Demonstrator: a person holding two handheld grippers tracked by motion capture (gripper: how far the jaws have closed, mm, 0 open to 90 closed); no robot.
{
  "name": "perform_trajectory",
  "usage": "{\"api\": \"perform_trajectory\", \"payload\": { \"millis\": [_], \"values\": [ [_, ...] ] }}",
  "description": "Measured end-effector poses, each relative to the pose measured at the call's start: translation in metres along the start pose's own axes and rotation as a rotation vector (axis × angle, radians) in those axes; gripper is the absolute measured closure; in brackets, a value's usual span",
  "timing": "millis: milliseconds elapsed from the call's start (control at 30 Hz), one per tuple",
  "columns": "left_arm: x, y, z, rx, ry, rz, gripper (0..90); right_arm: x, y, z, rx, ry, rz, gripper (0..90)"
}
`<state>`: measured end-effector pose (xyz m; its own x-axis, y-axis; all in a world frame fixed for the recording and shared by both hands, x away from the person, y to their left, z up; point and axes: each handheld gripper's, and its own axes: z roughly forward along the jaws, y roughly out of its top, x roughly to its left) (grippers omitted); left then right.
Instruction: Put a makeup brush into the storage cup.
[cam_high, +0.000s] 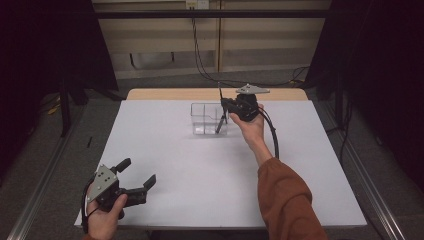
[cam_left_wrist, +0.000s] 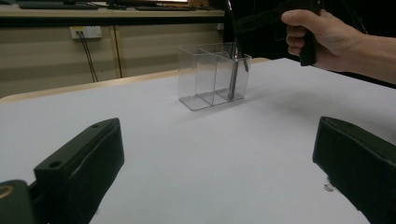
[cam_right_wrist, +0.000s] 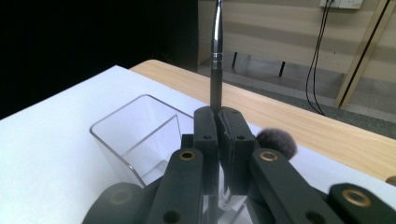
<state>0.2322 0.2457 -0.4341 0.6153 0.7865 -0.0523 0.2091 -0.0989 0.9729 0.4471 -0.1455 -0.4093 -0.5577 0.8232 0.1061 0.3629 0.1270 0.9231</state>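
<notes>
A clear acrylic organiser (cam_high: 204, 120) (cam_left_wrist: 205, 77) (cam_right_wrist: 135, 135) with compartments stands at the back middle of the white table (cam_high: 200, 175). My right gripper (cam_high: 223, 105) (cam_right_wrist: 217, 116) (cam_left_wrist: 243, 22) hovers at its right end, shut on a slim dark metal stick (cam_high: 220, 123) (cam_right_wrist: 216, 51) (cam_left_wrist: 232, 79). The stick stands nearly upright, its lower end inside the organiser's rightmost compartment. A grey fluffy tuft (cam_right_wrist: 276, 142) shows just behind the jaws; what it belongs to I cannot tell. My left gripper (cam_high: 137, 172) (cam_left_wrist: 219, 163) rests at the near left corner, open, with nothing between its jaws.
A bare wooden strip (cam_high: 210, 94) runs along the table's far edge. Behind it, black cables (cam_high: 200, 55) hang down a pale wall to the floor. Dark curtains flank both sides. The right gripper's cable (cam_high: 274, 135) loops beside the person's forearm.
</notes>
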Motion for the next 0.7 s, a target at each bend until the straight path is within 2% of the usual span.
{"api": "perform_trajectory", "payload": {
  "millis": [367,700],
  "values": [
    [0.0004,-0.0004,0.0005,0.003,-0.002,0.004,2.1,0.0038,-0.0036,0.0011,0.039,-0.009,-0.019,86.3],
    [0.0002,-0.0003,0.0009,0.005,0.0,0.006,2.1,-0.0002,-0.0097,-0.0017,0.051,-0.007,-0.003,86.1]
  ]
}}
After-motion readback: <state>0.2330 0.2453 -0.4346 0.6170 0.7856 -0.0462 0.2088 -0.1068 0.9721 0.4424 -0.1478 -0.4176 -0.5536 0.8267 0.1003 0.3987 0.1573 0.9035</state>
